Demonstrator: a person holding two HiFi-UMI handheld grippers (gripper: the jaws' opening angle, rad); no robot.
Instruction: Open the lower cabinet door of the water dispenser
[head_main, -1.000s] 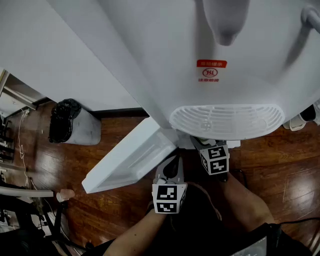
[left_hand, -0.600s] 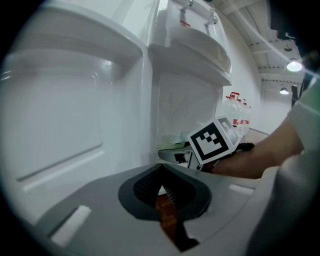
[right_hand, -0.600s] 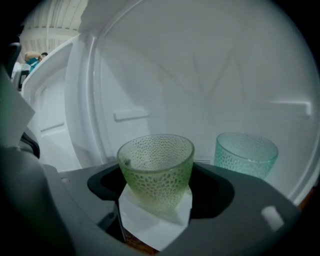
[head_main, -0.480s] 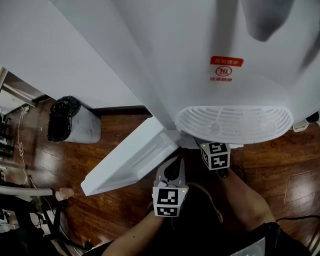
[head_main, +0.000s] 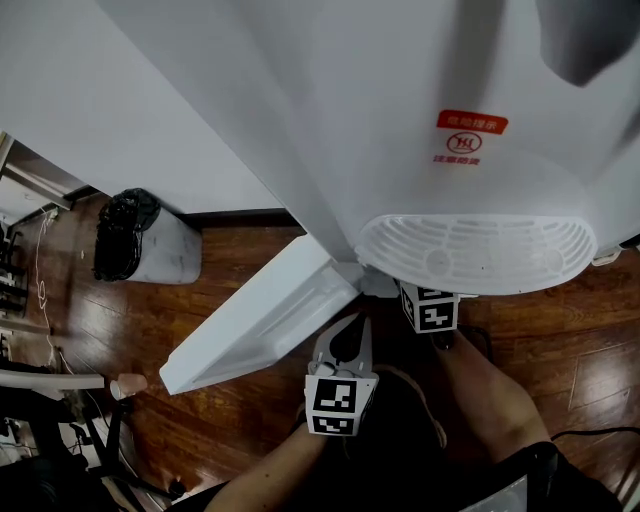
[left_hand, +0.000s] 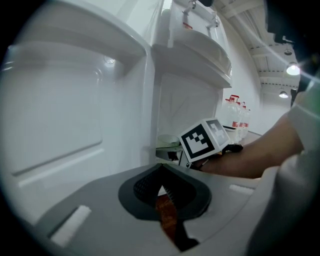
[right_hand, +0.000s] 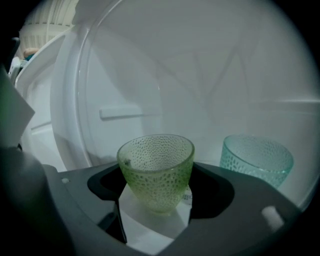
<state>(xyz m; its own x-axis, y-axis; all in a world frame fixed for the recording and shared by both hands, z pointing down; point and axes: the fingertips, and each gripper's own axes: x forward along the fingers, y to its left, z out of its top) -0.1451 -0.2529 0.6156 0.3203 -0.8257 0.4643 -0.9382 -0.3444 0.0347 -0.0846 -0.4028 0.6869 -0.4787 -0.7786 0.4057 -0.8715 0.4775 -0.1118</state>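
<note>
The lower cabinet door of the water dispenser stands wide open. In the head view it is swung out toward 8 o'clock over the wooden floor. Inside the cabinet, the right hand-held gripper has its jaws spread around a green cup, and the pads seem not to press on it. A teal cup stands at 3 o'clock from the green one. The left hand-held gripper, at 5 o'clock from the door, is pressed together and empty.
</note>
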